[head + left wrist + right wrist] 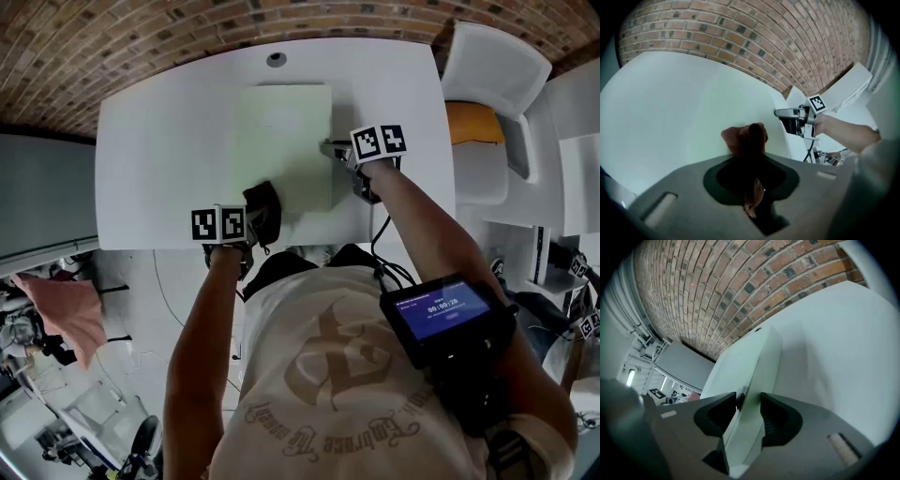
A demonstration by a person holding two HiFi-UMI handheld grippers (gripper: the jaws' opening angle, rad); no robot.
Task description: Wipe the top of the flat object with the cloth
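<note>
The white tabletop [159,169] carries only the task's thing. The pale green flat object [281,141] lies in its middle, its long sides running from near to far, with a brick wall [234,19] beyond the far edge. A white chair [497,75] with a yellow cushion [473,122] stands off to the right, well apart from the work.

The right gripper [743,416] reaches in from the right, and its fingers are closed on the thin right edge of the flat object, one above and one below. This reads as a steadying hold, so the object does not slide under the wiping.

The left gripper [751,173] sits at the near left corner of the flat object. Its fingers are clamped on a bunched brown cloth [745,138], whose free end pokes forward onto the pale green surface. Held that way, the wad rather than the fingers would meet the top. From that corner most of the surface, far and right, seems yet to be wiped.

Nothing lies on the top itself. Only the right gripper's fingers stand in the cloth's path, so the patch beneath them is likely to be missed. A small round grommet [276,59] sits in the tabletop past the far edge, out of the way.
</note>
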